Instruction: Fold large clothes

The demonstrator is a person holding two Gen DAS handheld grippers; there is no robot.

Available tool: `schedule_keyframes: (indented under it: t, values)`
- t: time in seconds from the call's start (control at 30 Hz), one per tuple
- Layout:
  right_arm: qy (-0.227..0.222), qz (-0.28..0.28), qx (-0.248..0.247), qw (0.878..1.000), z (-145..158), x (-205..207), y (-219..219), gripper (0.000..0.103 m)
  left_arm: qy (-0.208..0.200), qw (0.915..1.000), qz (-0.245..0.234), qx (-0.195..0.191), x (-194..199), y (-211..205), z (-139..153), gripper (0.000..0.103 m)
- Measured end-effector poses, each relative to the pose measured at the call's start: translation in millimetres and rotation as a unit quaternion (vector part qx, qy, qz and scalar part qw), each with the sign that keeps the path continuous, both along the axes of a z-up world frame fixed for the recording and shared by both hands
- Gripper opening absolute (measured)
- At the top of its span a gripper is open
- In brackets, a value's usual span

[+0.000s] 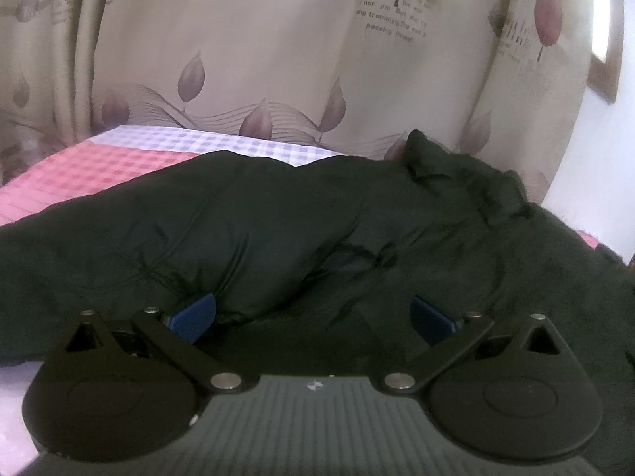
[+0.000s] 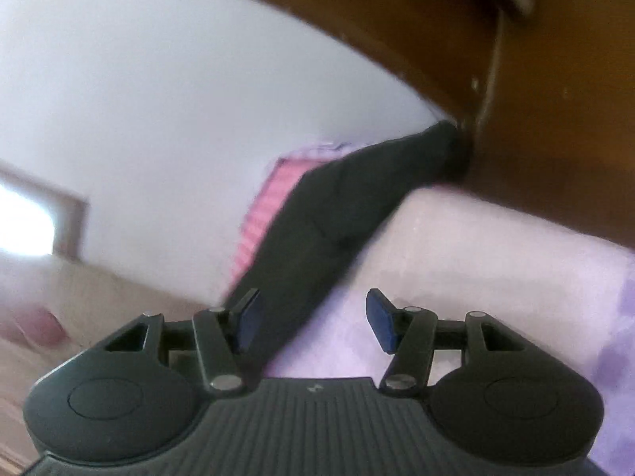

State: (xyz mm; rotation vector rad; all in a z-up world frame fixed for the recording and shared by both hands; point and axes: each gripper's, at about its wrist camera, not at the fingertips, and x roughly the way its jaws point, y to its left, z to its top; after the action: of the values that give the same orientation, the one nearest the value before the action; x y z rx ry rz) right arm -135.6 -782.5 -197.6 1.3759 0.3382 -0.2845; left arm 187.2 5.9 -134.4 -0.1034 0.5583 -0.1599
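Note:
A large dark padded jacket lies spread on a bed with a pink and white checked sheet. My left gripper is open, low over the jacket's near part, its blue pads resting against the fabric with a fold bulging between them. In the tilted, blurred right wrist view, a long dark part of the jacket runs away from my right gripper toward a brown wooden board. My right gripper is open, with the dark cloth passing by its left pad; contact is unclear.
A beige curtain with leaf prints hangs behind the bed. A white wall and a brown wooden headboard or furniture panel stand beyond the right gripper. Pale pink bedding lies on its right side.

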Motion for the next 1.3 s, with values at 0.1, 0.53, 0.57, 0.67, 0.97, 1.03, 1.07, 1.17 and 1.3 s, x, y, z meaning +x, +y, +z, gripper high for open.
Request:
schedule_keyframes:
  t: [0.1,0.53,0.57,0.67,0.97,1.03,1.07,1.17,1.3]
  values:
    - [-0.014,-0.022,0.032,0.999,-15.5,6.2,-16.0,0.055,0.004,0.9999,0.004,0.009,1.1,-1.7,-0.8,0.103]
    - [0.007,-0.111,0.054,0.992,-22.5,85.8,-32.5,0.059,0.009,0.9990,0.014,0.040,1.6,-10.3,-1.5,0.103]
    - [0.001,-0.124,0.053,0.991,-22.4,80.8,-32.8,0.064,0.009,0.9991,0.015,0.039,1.6,-10.2,-1.6,0.103]
    - [0.031,-0.113,0.012,0.993,-18.1,71.4,-50.4,0.081,0.010,0.9992,0.014,0.037,1.6,-10.2,-1.4,0.103]
    - [0.079,-0.045,0.023,0.996,-36.7,86.9,-79.1,0.083,0.012,0.9989,0.016,0.042,1.9,-11.4,-1.6,0.103]
    - [0.065,-0.044,0.042,0.996,-46.3,100.7,-79.2,0.075,0.013,0.9988,0.016,0.045,2.4,-12.2,-1.4,0.103]
    - [0.065,-0.055,0.047,0.995,-49.2,103.6,-79.4,0.062,0.013,0.9987,0.016,0.047,2.5,-12.7,-1.3,0.103]
    - [0.046,-0.087,0.078,0.992,-62.1,109.3,-84.9,0.020,0.015,0.9983,0.016,0.053,3.7,-14.2,-1.6,0.103]
    - [0.056,-0.091,-0.024,0.994,-32.9,113.7,-81.8,0.007,0.015,0.9984,0.016,0.052,3.5,-13.4,-1.9,0.103]
